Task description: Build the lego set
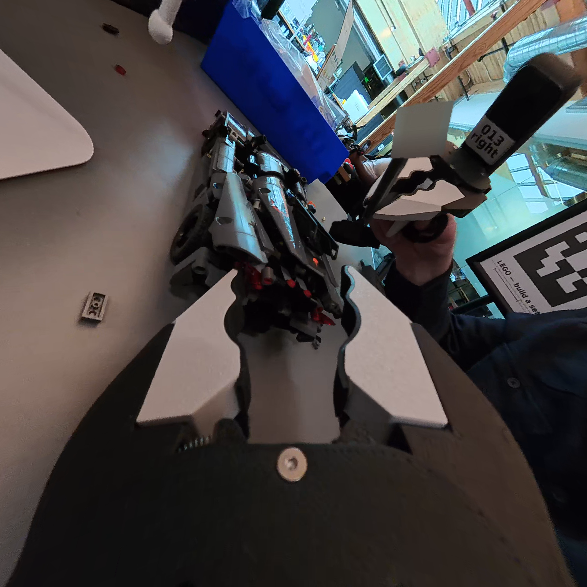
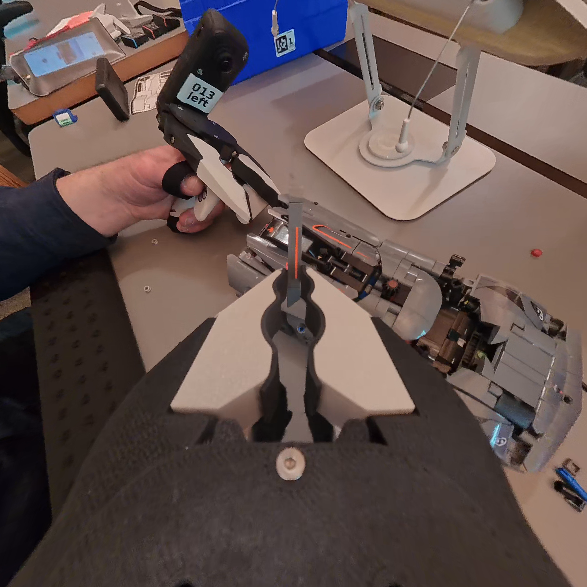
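left hand-held gripper (image 1: 289, 282) wide apart, empty | right hand-held gripper (image 2: 293, 279) clamping grey strip (image 2: 294, 251) | car (image 2: 444, 317) near table edge

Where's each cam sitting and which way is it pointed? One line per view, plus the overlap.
Left wrist view: on the left hand-held gripper, jaws open, facing the lego car; the right hand-held gripper and hand show beyond.
Right wrist view: on the right hand-held gripper, shut on a grey piece, looking down over the car; left hand shows.
Shared: car, blue bin, white stand base.

Glossy grey plastic lego car (image 2: 413, 317) lies on a smooth matt table (image 2: 190, 260); gripper housing (image 2: 286, 508) looks rough black.
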Demonstrator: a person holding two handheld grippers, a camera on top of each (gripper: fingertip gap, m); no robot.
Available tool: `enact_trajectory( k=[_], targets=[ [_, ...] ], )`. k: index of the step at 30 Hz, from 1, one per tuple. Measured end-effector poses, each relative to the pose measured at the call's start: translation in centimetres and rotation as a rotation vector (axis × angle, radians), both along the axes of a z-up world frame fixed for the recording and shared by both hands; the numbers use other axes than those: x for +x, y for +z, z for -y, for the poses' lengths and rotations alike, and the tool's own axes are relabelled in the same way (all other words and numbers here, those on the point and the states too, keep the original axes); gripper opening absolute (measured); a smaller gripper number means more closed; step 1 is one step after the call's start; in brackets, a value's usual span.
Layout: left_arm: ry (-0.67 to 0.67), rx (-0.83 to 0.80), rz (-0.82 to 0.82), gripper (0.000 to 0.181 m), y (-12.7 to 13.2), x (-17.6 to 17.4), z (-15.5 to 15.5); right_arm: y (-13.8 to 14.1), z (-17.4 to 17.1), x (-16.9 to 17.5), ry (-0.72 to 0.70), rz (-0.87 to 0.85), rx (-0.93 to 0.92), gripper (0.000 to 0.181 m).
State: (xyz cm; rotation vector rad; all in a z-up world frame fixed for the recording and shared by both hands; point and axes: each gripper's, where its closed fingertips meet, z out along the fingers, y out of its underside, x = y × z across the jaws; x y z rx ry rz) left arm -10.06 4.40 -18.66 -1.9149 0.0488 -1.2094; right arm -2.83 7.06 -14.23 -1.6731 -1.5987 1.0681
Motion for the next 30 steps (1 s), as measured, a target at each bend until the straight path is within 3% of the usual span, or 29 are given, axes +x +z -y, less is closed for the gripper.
enact_trajectory(
  k=[7, 18, 30],
  targets=[
    [0.071, 0.046, 0.005, 0.054, 0.6, -2.7, -0.6, -1.1, -0.2, 2.4, -0.049, 0.036, -0.035, 0.006],
    [-0.050, 0.115, -0.046, 0.048, 0.8, -0.9, -2.1, -4.8, 1.7, 3.7, -0.043, 0.148, -0.118, 0.006],
    [-0.051, 0.129, -0.046, 0.044, 1.0, -1.5, -2.9, -7.2, 0.1, 3.8, -0.135, 0.153, -0.163, 0.006]
  ],
)
